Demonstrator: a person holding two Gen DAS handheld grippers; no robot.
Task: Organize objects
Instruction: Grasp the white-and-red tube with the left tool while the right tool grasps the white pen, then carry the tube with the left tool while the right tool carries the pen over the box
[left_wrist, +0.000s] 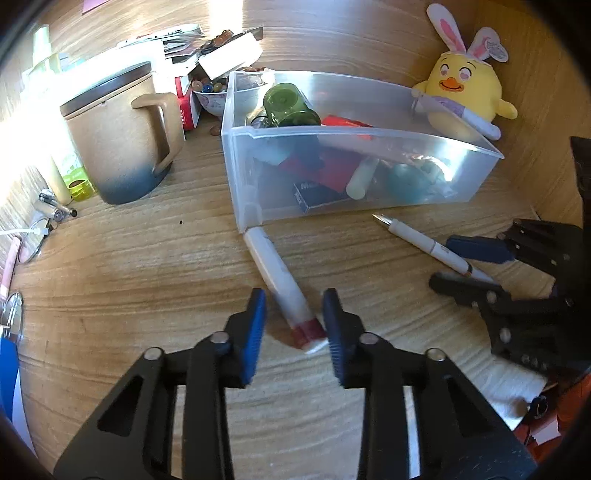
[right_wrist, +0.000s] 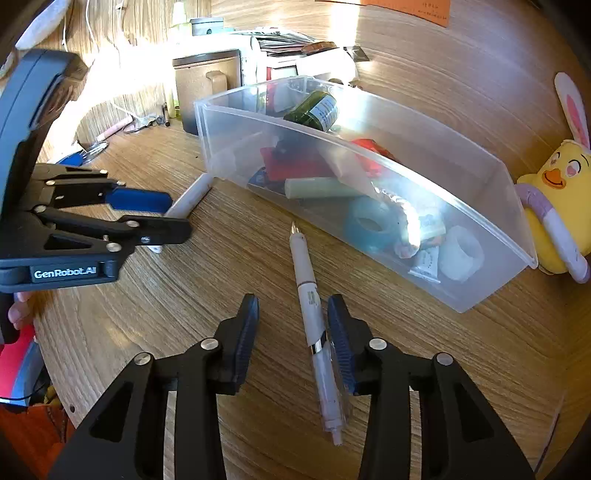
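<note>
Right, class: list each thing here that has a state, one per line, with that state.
left gripper: open, straddling the marker
right gripper: open, straddling the pen
marker: lying flat on the desk, one end at the bin's corner
pen: lying flat, tip bare
clear bin: upright, topless, holding items
green jar: on its side
mug: upright, lidded

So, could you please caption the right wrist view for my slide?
Right gripper open around a pen lying beside the bin.
</note>
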